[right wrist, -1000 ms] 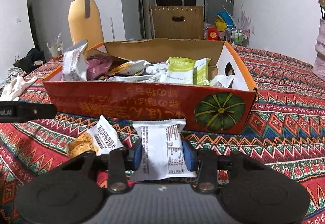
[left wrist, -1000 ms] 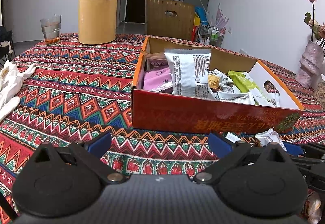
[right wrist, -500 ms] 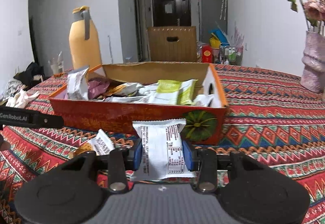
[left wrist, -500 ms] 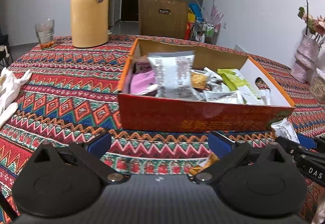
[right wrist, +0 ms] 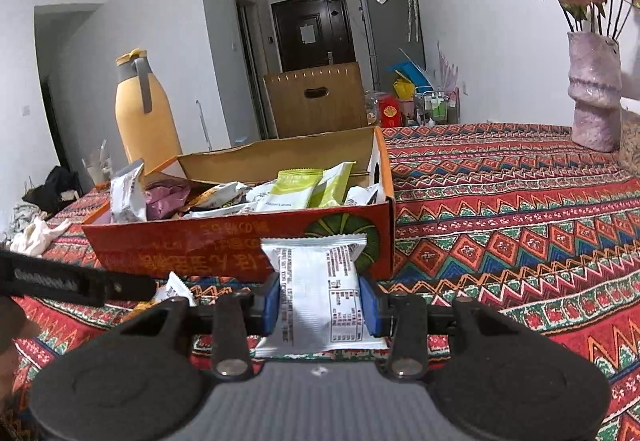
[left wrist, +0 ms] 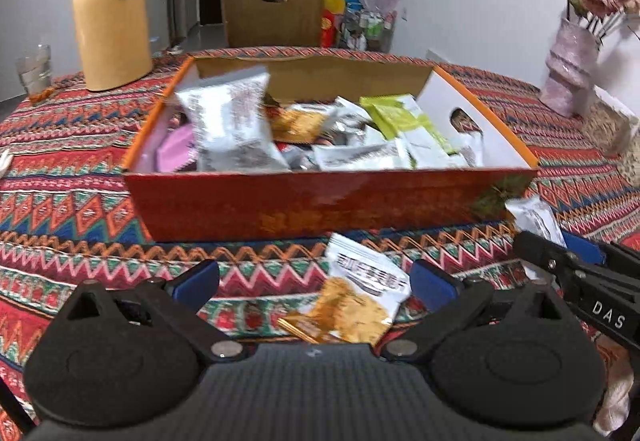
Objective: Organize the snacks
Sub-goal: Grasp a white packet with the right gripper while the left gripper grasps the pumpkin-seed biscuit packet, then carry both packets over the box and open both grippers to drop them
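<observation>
Left wrist view: left tongs (left wrist: 314, 281) spread wide and empty above the patterned desk (left wrist: 60, 177), with an orange-and-white snack packet (left wrist: 356, 305) lying on the cloth between the blue pads, just in front of the red snack box (left wrist: 304, 201) heaped with wrappers; right tongs (left wrist: 576, 261) at the right edge beside the box's corner. Right wrist view: right tongs (right wrist: 320, 301) clamped on a white snack packet (right wrist: 318, 293), held upright in front of the box's near wall (right wrist: 192, 245), yellow thermos (right wrist: 144, 117) and pink vase (right wrist: 594, 101) standing further back on the desk.

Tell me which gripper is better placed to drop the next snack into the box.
Right gripper: it is shut on a white packet before the box. The left gripper is open and empty.
</observation>
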A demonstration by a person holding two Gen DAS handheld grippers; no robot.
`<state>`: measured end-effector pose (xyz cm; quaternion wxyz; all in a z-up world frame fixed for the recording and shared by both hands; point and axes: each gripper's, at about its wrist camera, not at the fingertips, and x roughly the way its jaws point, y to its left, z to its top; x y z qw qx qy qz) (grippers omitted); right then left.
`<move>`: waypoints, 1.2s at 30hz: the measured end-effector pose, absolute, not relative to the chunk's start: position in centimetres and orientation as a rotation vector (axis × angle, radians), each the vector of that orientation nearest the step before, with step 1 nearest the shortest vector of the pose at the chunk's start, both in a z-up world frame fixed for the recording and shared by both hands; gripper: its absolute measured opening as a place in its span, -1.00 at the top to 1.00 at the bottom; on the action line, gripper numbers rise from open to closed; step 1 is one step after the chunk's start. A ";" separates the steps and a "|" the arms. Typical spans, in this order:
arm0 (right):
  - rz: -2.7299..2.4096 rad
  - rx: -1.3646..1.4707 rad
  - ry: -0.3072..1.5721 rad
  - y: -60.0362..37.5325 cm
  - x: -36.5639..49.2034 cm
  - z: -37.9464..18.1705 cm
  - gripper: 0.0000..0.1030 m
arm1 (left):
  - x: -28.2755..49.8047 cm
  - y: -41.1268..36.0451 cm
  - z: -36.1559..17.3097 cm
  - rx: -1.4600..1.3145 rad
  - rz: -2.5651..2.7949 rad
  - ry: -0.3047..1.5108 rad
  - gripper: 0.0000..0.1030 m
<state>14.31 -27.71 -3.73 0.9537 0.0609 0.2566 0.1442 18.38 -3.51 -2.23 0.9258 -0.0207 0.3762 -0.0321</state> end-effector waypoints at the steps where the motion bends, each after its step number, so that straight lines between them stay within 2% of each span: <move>1: 0.296 0.127 0.517 -27.8 14.2 -3.7 0.23 | 18.5 -3.8 -2.5 -0.042 -0.072 0.781 -1.00; 11: 0.285 0.126 0.492 -27.7 13.7 -4.0 0.23 | 19.4 -5.4 -4.7 -0.007 -0.093 0.842 -0.95; 13: 0.283 0.125 0.494 -27.7 13.6 -4.0 0.23 | 19.4 -5.3 -4.8 -0.007 -0.099 0.851 -0.66; 15: 0.285 0.125 0.494 -27.7 13.6 -4.0 0.23 | 19.3 -5.4 -4.8 0.001 -0.103 0.848 -0.51; 19: 0.286 0.124 0.495 -27.7 13.7 -4.1 0.23 | 19.0 -5.6 -4.5 -0.004 -0.138 0.841 0.10; 26: 0.298 0.122 0.479 -27.5 13.5 -3.9 0.23 | 18.0 -5.6 -3.4 -0.009 -0.154 0.808 0.11; 36: 0.327 0.076 0.414 -26.3 14.4 0.0 0.23 | 18.2 -5.0 2.6 -0.019 -0.149 0.633 0.10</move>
